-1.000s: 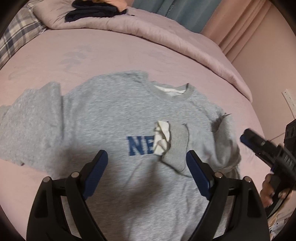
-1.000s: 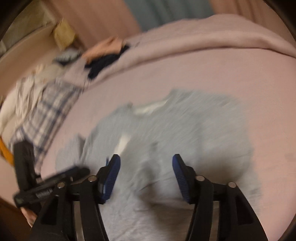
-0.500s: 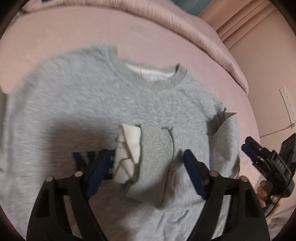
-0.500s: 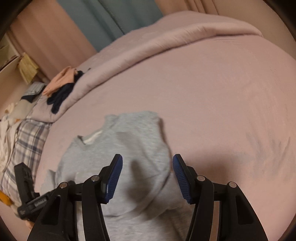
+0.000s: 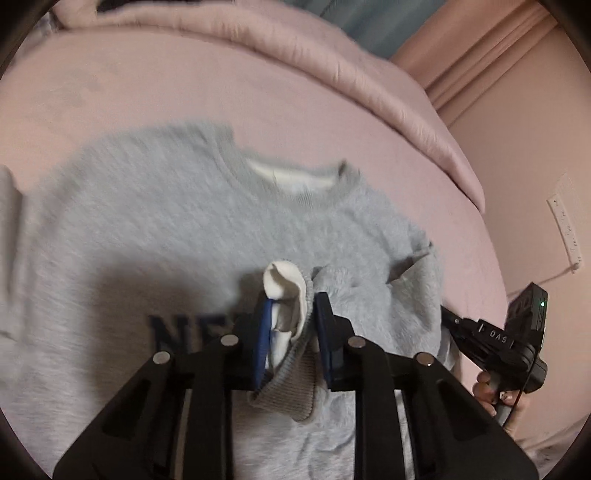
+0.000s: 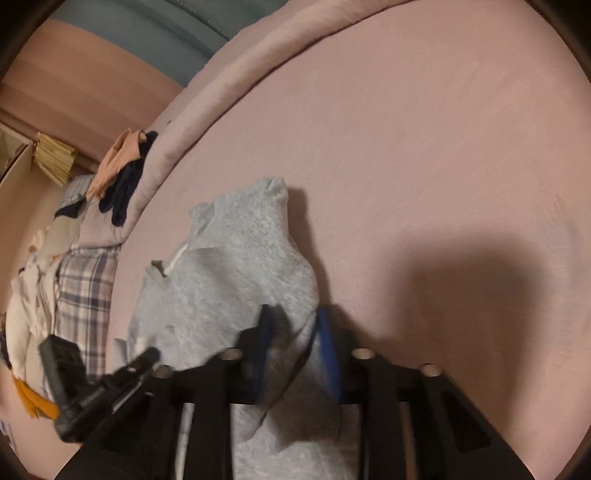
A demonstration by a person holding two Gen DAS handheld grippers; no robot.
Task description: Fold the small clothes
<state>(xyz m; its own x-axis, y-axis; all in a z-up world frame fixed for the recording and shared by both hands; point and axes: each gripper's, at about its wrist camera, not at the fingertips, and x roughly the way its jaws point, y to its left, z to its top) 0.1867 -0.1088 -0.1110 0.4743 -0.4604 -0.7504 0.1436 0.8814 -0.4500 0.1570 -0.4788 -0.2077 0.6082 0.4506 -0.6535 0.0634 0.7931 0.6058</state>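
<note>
1. I am in a bedroom at home: under me spreads a wide bed [image 6: 424, 155] covered in a dusty pink sheet.
2. A pink quilt [image 5: 303, 70] lies bunched along the bed's far edge.
3. Loose clothes [image 6: 122, 177], peach and dark navy, sit in a heap on that quilt, with a plaid cloth [image 6: 86, 291] beside it.
4. Pink curtains [image 5: 480, 48] hang in the corner, next to a teal one [image 5: 373, 26].
5. A wall outlet [image 5: 565, 225] shows on the pink wall.
</note>
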